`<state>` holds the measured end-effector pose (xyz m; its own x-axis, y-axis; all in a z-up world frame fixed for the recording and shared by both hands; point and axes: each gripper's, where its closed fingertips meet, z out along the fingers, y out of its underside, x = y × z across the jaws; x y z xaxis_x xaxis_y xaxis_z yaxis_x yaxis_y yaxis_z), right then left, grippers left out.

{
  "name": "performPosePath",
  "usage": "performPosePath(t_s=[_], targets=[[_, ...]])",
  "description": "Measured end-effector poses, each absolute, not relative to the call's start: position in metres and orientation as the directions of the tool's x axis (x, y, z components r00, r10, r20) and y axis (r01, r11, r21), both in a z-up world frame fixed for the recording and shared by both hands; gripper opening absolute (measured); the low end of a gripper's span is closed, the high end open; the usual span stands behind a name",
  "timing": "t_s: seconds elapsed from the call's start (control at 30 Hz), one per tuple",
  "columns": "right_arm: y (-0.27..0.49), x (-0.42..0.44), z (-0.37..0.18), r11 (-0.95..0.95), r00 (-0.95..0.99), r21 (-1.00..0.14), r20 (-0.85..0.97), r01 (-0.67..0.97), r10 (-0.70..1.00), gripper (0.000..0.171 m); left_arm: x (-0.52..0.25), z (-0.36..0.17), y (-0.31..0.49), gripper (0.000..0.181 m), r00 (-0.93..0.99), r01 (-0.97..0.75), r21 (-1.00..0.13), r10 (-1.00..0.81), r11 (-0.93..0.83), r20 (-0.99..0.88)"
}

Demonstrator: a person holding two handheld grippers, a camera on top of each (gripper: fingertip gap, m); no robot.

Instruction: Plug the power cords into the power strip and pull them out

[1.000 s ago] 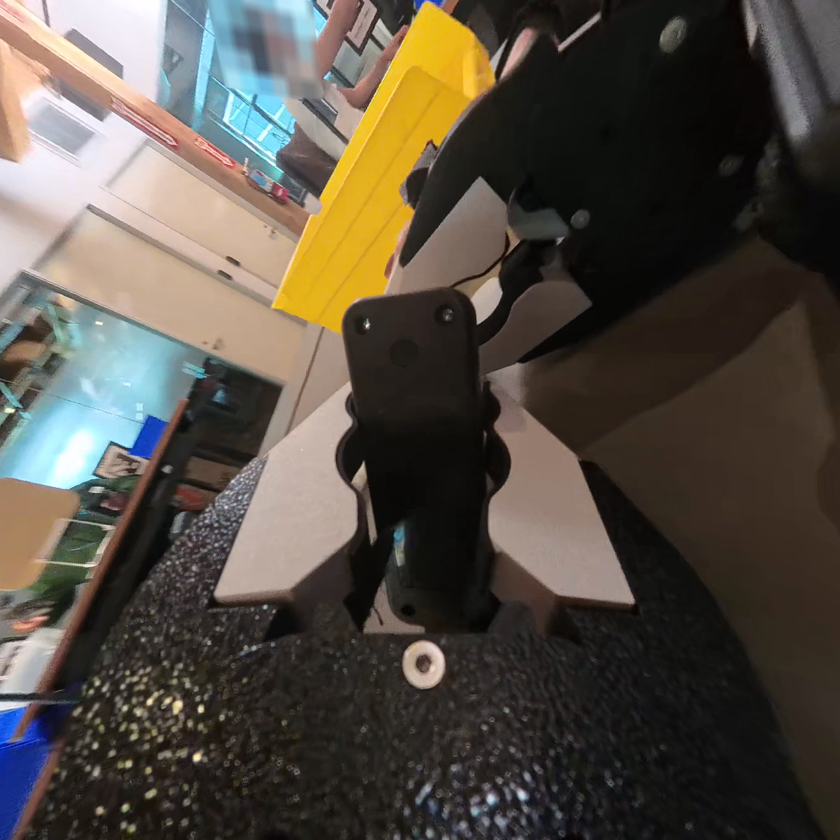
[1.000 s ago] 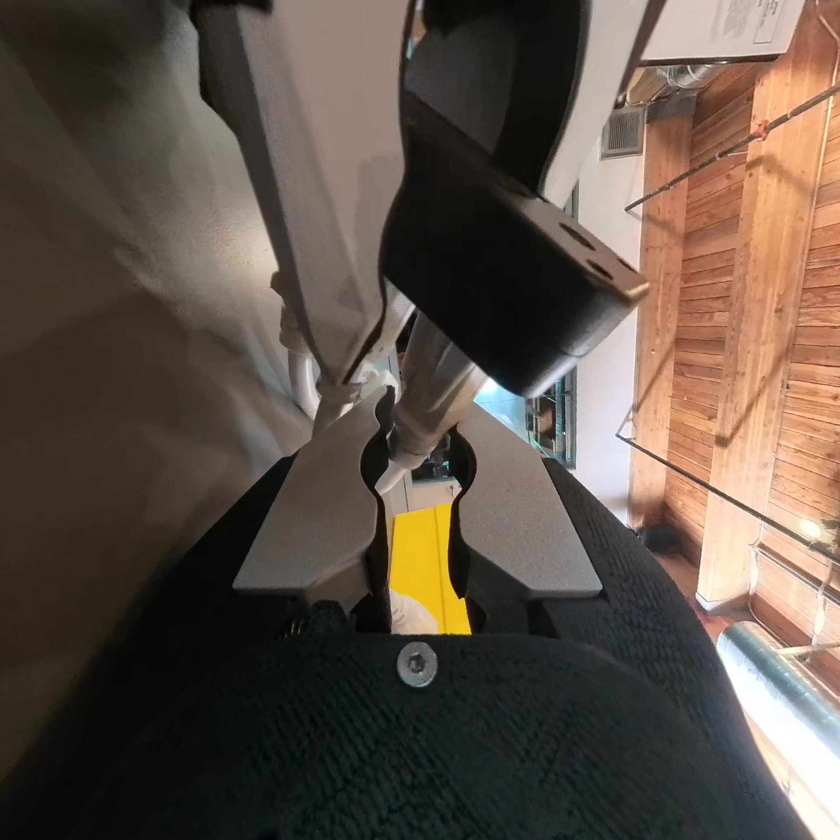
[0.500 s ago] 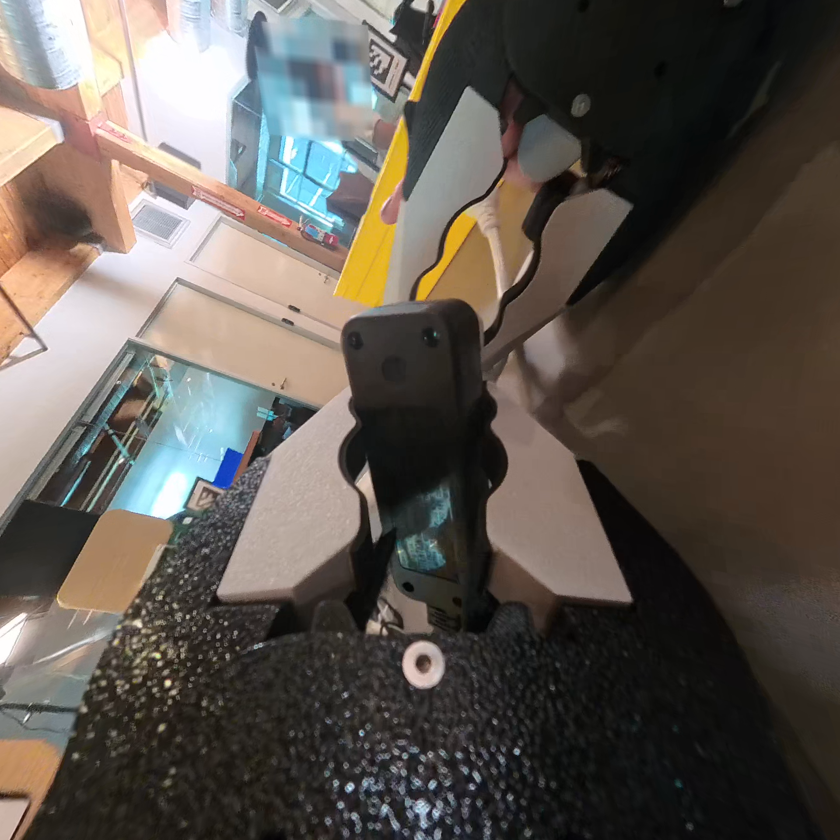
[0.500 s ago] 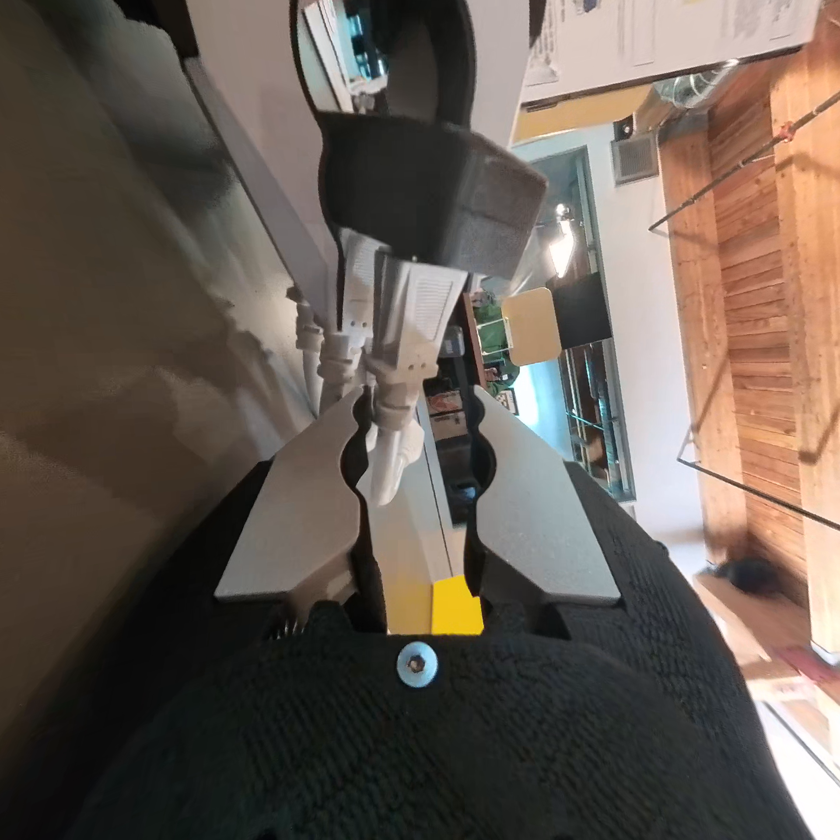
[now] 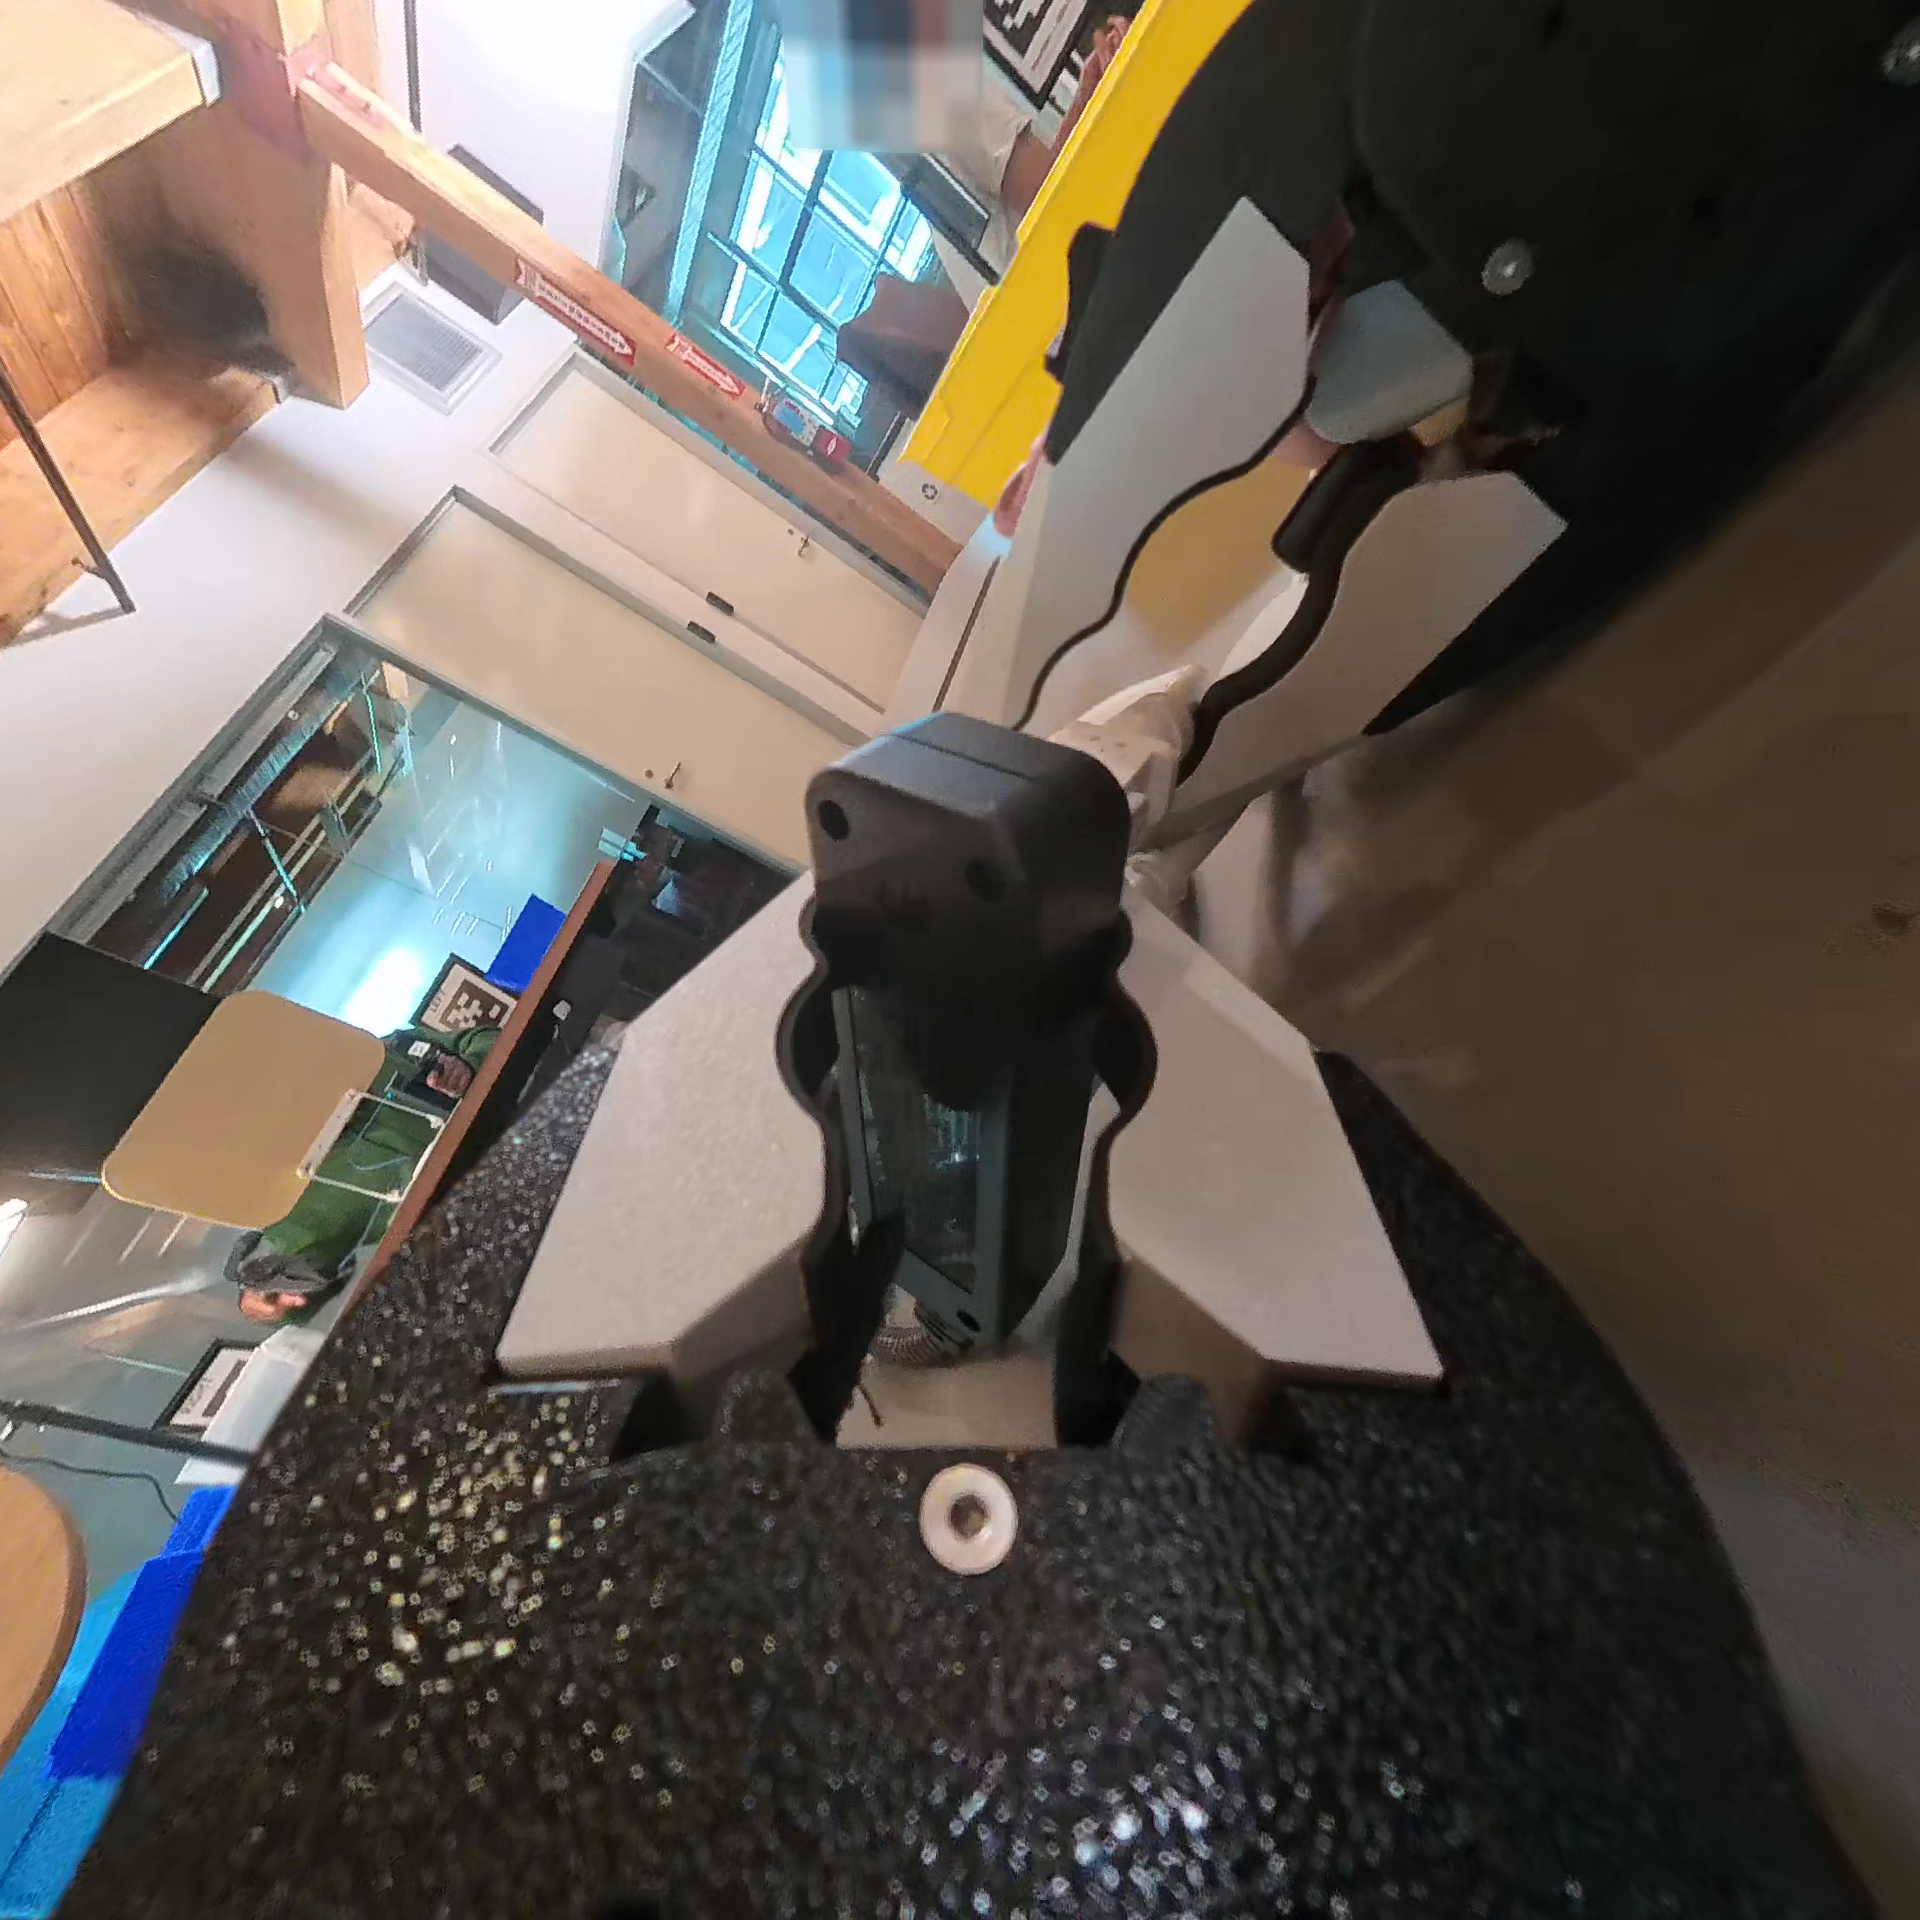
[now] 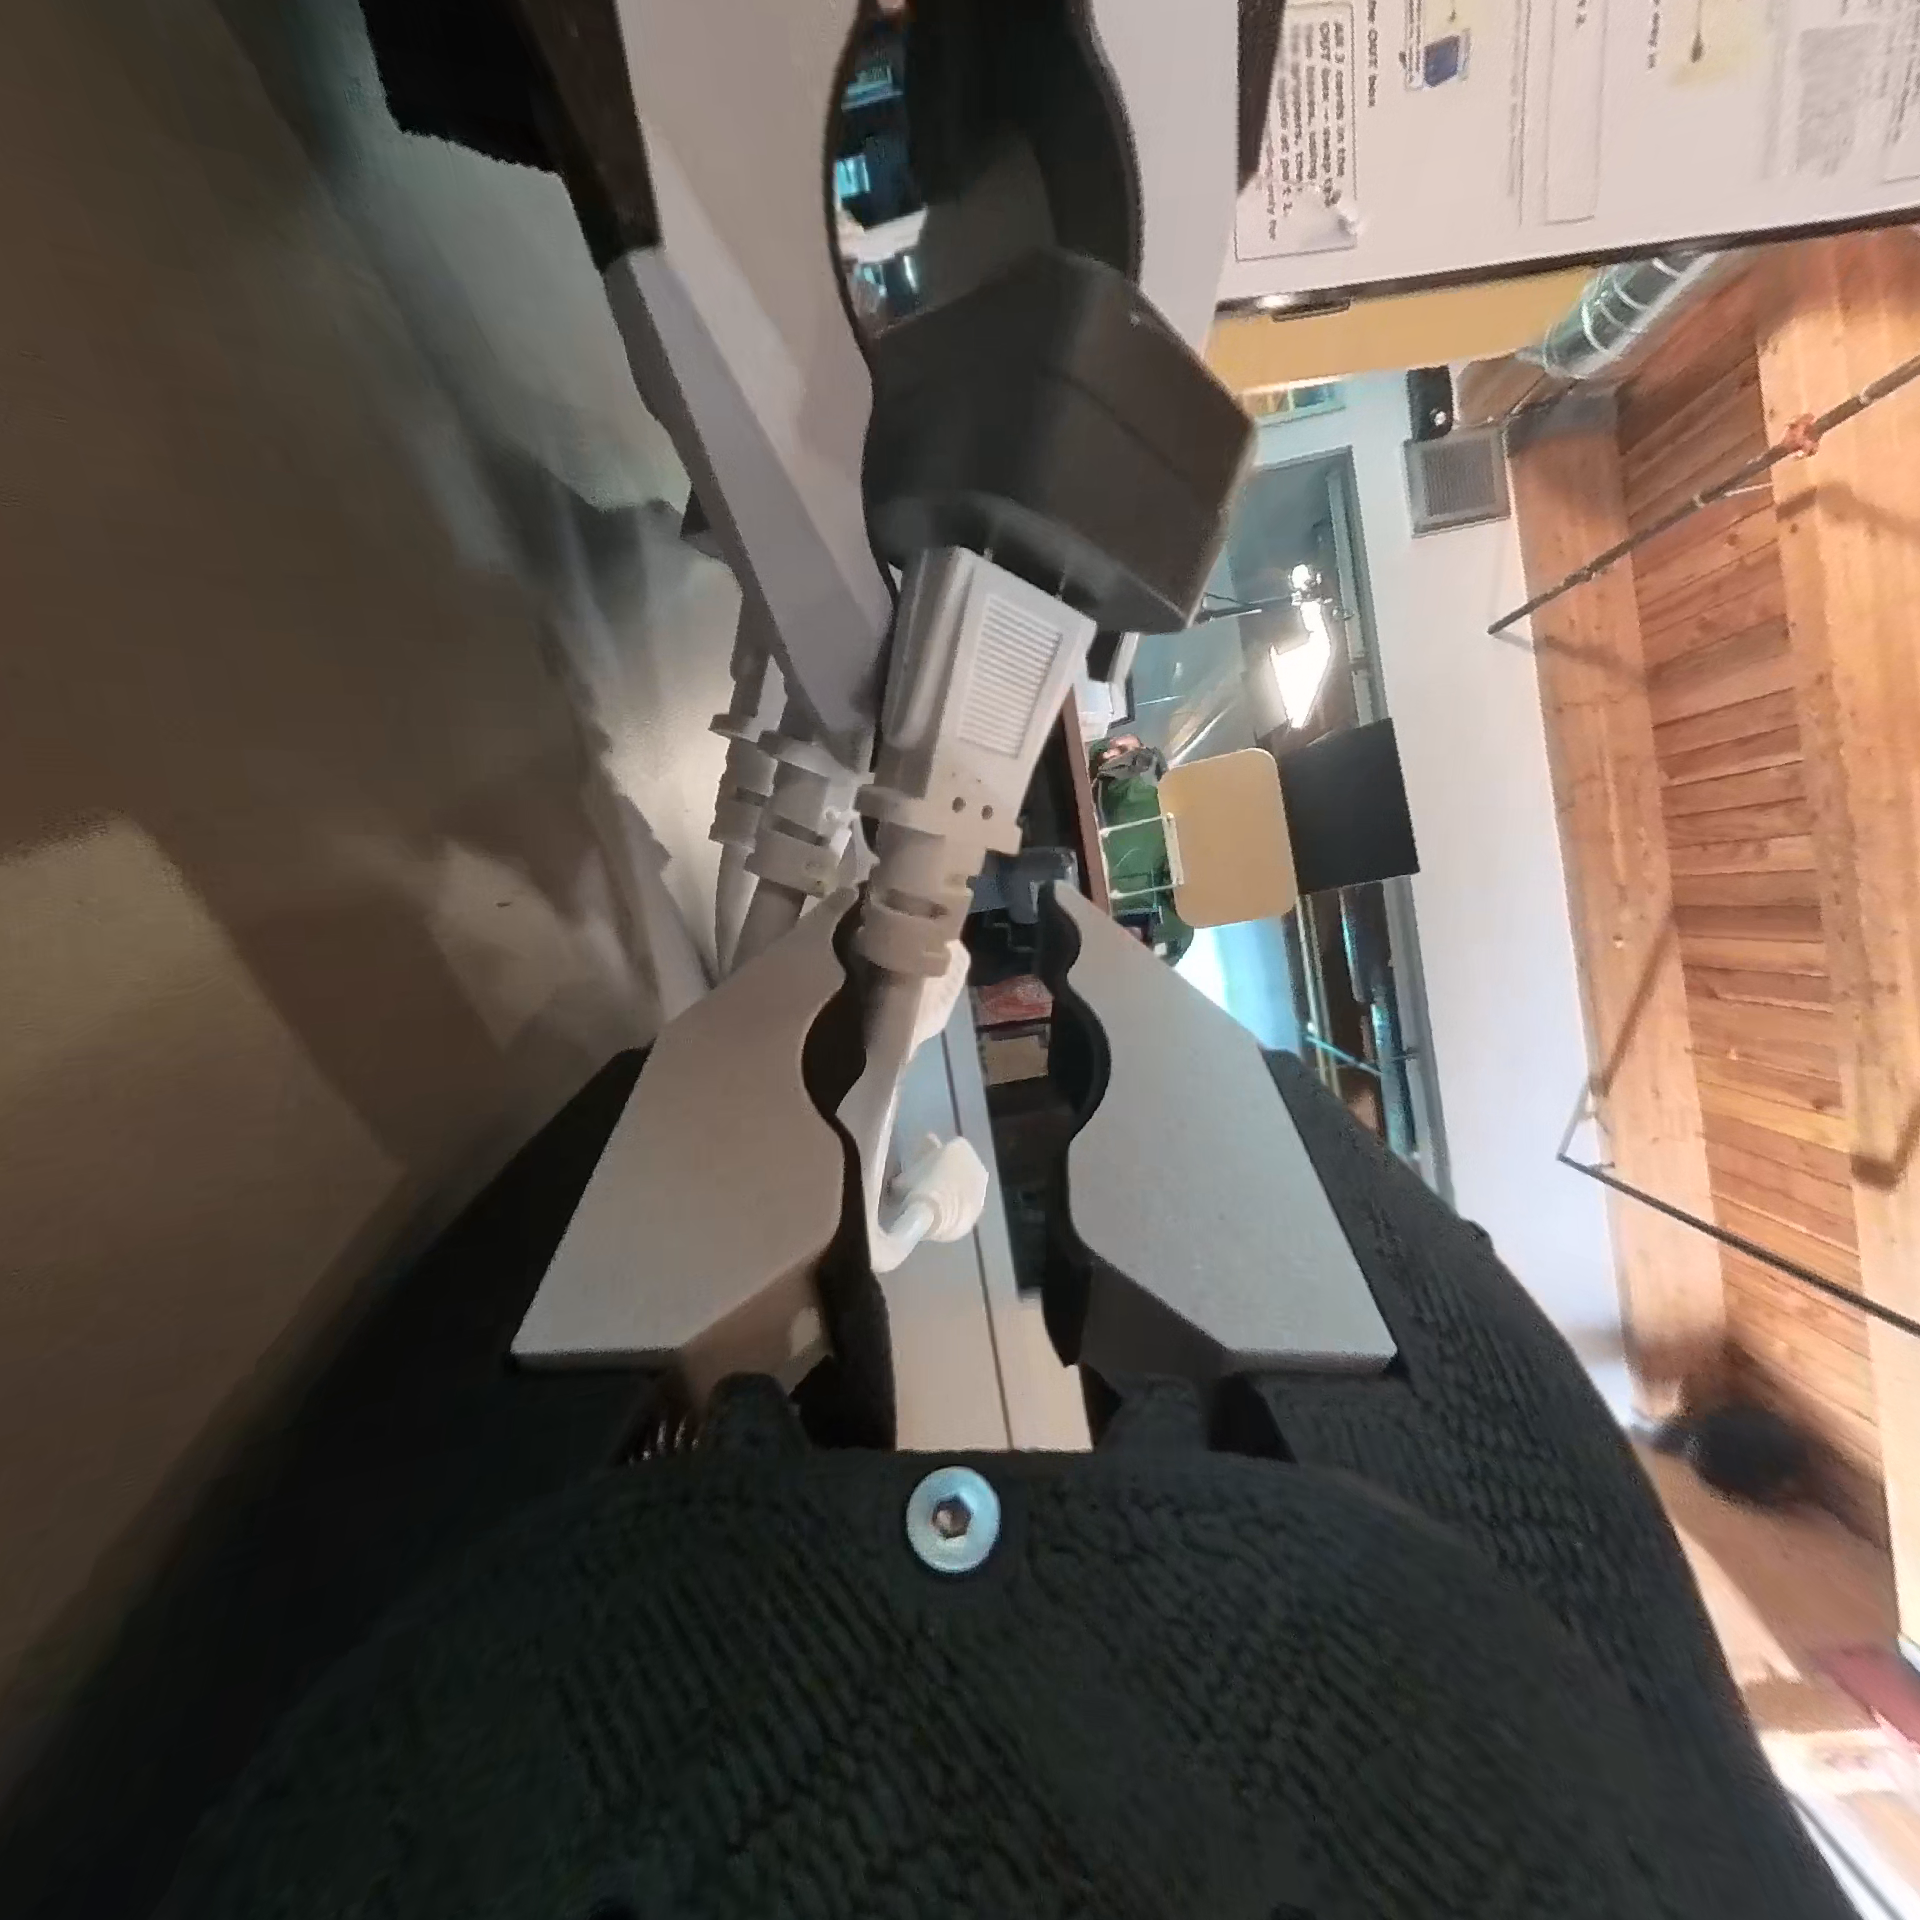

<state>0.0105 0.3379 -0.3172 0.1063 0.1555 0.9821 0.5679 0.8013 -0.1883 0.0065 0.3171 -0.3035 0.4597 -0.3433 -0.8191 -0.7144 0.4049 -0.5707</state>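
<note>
Left gripper (image 5: 966,997) clamped on a black block-shaped piece, grey fingers (image 5: 675,1153) pressed against its two sides, black speckled body close to the camera. Tilted steeply, with the room leaning across the left wrist view. Right gripper (image 6: 956,1039) with its jaws apart, grey fingers (image 6: 717,1153) on either side of a white cable, not squeezing it. Also seen far at the upper right of the left wrist view (image 5: 1226,582), jaws parted there too, pointing toward the left one. Both grippers near each other, nose to nose. Arms and wrists not visible.
</note>
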Motion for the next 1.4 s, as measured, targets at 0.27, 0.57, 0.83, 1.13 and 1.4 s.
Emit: performPosePath(t_s=[0.27,0.57,0.83,1.13,1.4], targets=[[0.335,0.009,-0.32,0.829,0.074,-0.192,0.981,0.526,0.181,0.022,0.006,-0.304,0.318,0.046,0.466,-0.71,-0.577,-0.345,0.403,-0.815],[0.335,0.009,-0.321,0.831,0.064,-0.211,0.976,0.514,0.208,0.018,0.006,-0.305,0.318,0.047,0.494,-0.678,-0.623,-0.386,0.389,-0.779],[0.332,0.011,-0.322,0.835,0.046,-0.185,0.981,0.519,0.189,0.019,0.008,-0.307,0.314,0.047,0.467,-0.69,-0.599,-0.383,0.406,-0.797],[0.333,0.022,-0.325,0.767,0.039,-0.308,0.937,0.563,0.348,0.028,0.008,-0.307,0.313,0.046,0.462,-0.693,-0.594,-0.381,0.409,-0.801],[0.312,0.034,-0.321,0.521,0.01,-0.687,0.609,0.506,0.793,0.029,0.007,-0.307,0.313,0.046,0.462,-0.69,-0.597,-0.385,0.41,-0.799]])
